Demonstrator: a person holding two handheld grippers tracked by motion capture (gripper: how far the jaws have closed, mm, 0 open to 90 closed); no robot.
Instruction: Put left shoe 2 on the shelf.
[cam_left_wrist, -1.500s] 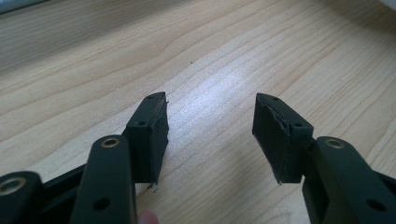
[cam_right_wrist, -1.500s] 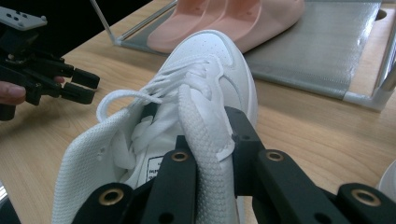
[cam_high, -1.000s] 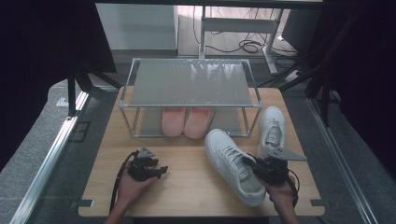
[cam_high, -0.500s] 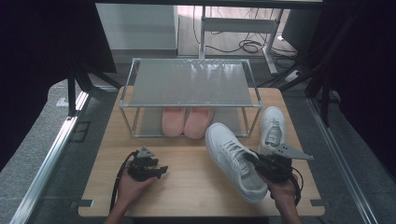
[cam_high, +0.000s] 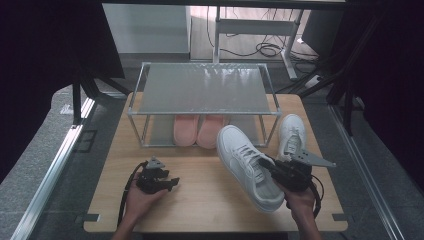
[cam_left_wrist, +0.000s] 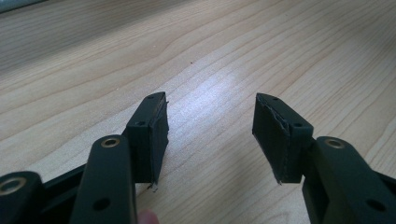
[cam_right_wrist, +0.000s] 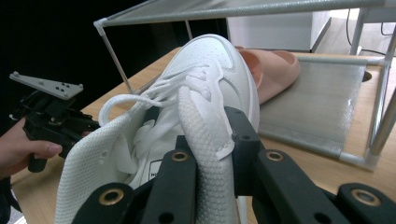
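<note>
A white sneaker lies tilted in front of the rack, its toe toward the lower shelf. My right gripper is shut on its heel collar. In the right gripper view the two black jaws pinch the mesh collar wall, and the sneaker's toe points at the rack. A second white sneaker stands on the table to the right of the rack. My left gripper rests low at the front left, open, with bare wood between its fingers.
A metal two-tier rack stands at the back of the wooden table. A pair of pink slippers sits on its lower shelf, left of the sneaker's toe. Cables trail from both grippers.
The held sneaker's toe has moved toward the rack's lower shelf, with the right gripper shifting slightly. The left gripper has stayed where it was.
</note>
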